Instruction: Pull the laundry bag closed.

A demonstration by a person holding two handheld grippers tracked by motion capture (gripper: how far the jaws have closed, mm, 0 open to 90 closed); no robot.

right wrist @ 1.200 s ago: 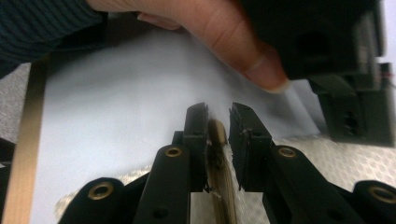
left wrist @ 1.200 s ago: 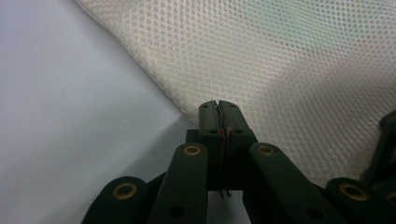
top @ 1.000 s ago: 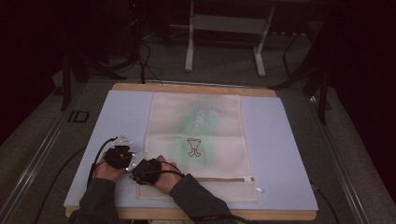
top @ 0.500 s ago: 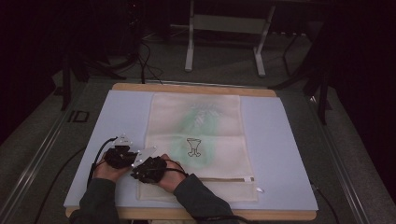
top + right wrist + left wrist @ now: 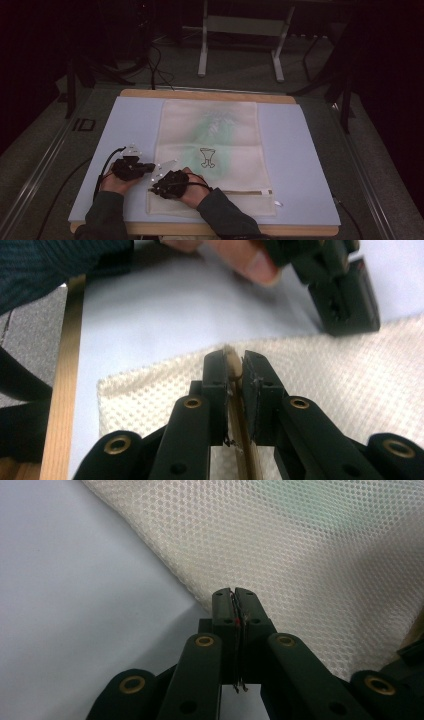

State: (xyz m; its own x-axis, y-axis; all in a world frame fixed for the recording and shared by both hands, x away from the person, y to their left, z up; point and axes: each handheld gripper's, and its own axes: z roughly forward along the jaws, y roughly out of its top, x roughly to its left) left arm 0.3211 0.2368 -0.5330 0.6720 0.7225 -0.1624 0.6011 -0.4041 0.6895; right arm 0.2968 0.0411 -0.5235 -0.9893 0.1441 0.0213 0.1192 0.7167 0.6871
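A cream mesh bag [image 5: 210, 145] with a small goblet drawing lies flat on a pale blue mat [image 5: 310, 165]. A zipper [image 5: 245, 192] runs across its near end. My left gripper [image 5: 150, 167] is at the bag's left edge, and in the left gripper view its jaws [image 5: 234, 594] are shut on that edge of the mesh [image 5: 310, 555]. My right gripper [image 5: 152, 190] points left at the bag's near left corner. In its own view the right gripper [image 5: 235, 360] is shut on a tan zipper strip [image 5: 245, 450] that runs between the pads.
The mat lies on a wooden board [image 5: 210, 95], whose near edge [image 5: 60, 390] passes just left of the bag's corner. The left gripper [image 5: 345, 295] and a fingertip are close beyond the right jaws. A metal stand [image 5: 240, 30] rises behind the table. A small white tab [image 5: 277, 203] lies by the zipper's right end.
My right gripper has slid a little to the right along the bag's near end. The left gripper has stayed where it was.
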